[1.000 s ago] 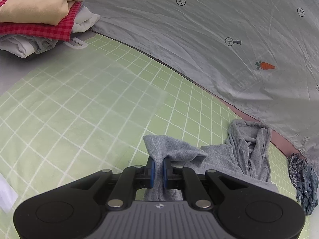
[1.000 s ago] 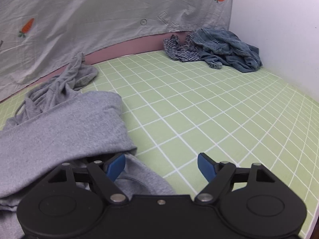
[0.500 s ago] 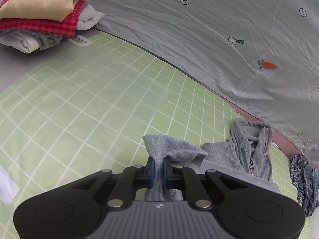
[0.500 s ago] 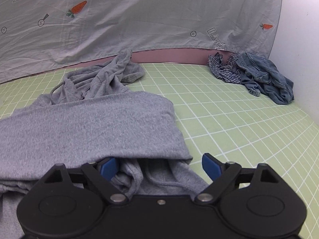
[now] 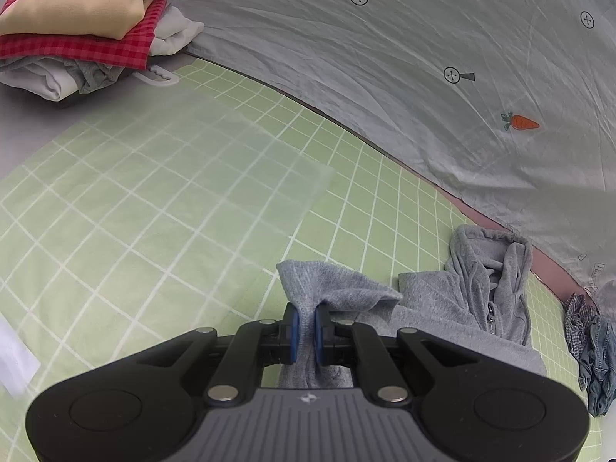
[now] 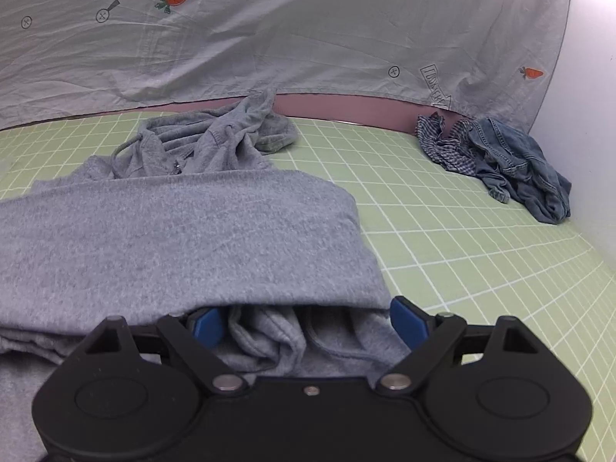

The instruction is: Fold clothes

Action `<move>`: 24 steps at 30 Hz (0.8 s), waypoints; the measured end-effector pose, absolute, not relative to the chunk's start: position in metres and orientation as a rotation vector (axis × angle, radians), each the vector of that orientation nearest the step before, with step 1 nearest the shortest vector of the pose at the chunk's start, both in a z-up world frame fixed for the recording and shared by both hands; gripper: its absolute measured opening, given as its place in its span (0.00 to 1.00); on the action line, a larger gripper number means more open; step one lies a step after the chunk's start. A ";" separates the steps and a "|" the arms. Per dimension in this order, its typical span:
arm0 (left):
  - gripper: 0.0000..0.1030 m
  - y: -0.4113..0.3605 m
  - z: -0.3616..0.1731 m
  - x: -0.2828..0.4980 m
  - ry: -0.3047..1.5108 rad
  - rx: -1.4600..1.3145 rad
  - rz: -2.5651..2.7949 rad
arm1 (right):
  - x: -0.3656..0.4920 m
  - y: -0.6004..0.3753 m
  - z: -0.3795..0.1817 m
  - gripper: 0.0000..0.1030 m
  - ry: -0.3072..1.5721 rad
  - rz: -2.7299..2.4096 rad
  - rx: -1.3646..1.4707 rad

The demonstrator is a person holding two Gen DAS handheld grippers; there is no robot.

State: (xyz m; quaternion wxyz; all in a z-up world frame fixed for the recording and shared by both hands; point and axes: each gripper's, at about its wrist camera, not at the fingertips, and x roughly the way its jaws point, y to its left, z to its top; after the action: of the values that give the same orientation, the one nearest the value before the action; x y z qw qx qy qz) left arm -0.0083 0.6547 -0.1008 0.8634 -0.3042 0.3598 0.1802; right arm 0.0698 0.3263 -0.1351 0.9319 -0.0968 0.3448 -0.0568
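The grey sheet point(image 5: 385, 57) hung behind the bed carries printed marks: an arrow outline with the letters "BE" legible at its top edge in the left view, small circled crosses, and orange carrots point(image 5: 519, 122). In the right view another arrow outline on the sheet point(image 6: 308, 30) holds letters too skewed to read. The left gripper's body bears a small white emblem, no words.

The hoodie point(image 6: 173, 238) is heather-grey knit, lying on the green grid cover point(image 6: 462, 238) near its back edge. Its body is folded over into a broad flat band with a rounded fold at the right end. The hood, with a drawcord and a zip pull, is bunched against the pink strip at the back edge. More loose folds of the hoodie sit under the band's near edge.

The left gripper point(image 5: 306, 331) is clenched on a gathered corner of the hoodie point(image 5: 327, 288), the cloth pinched between the blue pads and flaring out ahead of them. The right gripper point(image 6: 304, 325) is spread wide, its blue pads at either side of the rumpled folds at the band's near edge, grasping nothing.

Jeans point(image 6: 519, 161) and a checked cloth point(image 6: 442, 142) lie crumpled in the cover's back right corner. Folded clothes point(image 5: 84, 27), tan over red check over white, are stacked at the far left.
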 end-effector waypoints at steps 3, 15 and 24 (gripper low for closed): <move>0.09 0.656 -0.103 -0.009 0.760 -0.644 0.385 | 0.070 0.316 -0.133 0.87 0.709 -0.149 -0.177; 0.09 0.657 -0.108 -0.009 0.776 -0.645 0.393 | 0.069 0.276 -0.124 0.83 0.720 -0.279 -0.094; 0.09 0.655 -0.107 -0.008 0.775 -0.643 0.399 | 0.058 0.288 -0.113 0.83 0.688 -0.218 -0.055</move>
State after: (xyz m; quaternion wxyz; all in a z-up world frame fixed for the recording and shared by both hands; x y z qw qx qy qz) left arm -0.0077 0.6552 -0.1073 0.8569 -0.3058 0.3690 0.1899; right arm 0.0581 0.2884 -0.1132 0.9353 -0.0267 0.3363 -0.1067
